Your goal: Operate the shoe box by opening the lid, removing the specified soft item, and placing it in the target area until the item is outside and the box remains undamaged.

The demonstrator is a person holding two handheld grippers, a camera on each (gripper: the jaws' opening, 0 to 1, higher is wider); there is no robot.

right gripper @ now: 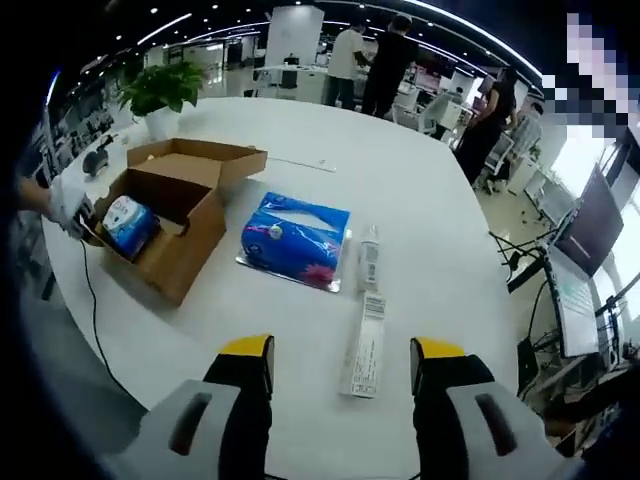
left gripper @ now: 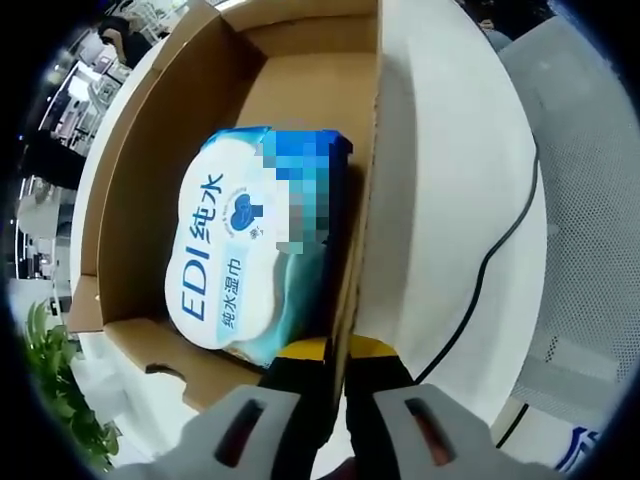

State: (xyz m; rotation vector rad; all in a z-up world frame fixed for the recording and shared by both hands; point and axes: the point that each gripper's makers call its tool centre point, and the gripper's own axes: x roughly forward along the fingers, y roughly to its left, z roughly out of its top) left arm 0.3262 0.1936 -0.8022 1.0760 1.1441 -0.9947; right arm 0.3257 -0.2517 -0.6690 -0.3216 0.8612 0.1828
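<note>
The shoe box (right gripper: pixel 170 215) sits at the left of my right gripper view with its lid already folded back, so I'm at the removal step. My left tool (left gripper: pixel 338 372) is pinched on the box's side wall at the bottom centre of its view, steadying it. The wet-wipe pack (left gripper: pixel 250 240) lies inside the box, mid-frame. My right tool (right gripper: pixel 340 365) hangs with jaws apart and empty over the tabletop (right gripper: pixel 430 210), well away from the box. Next, I judge, I reach in and take the pack gently.
</note>
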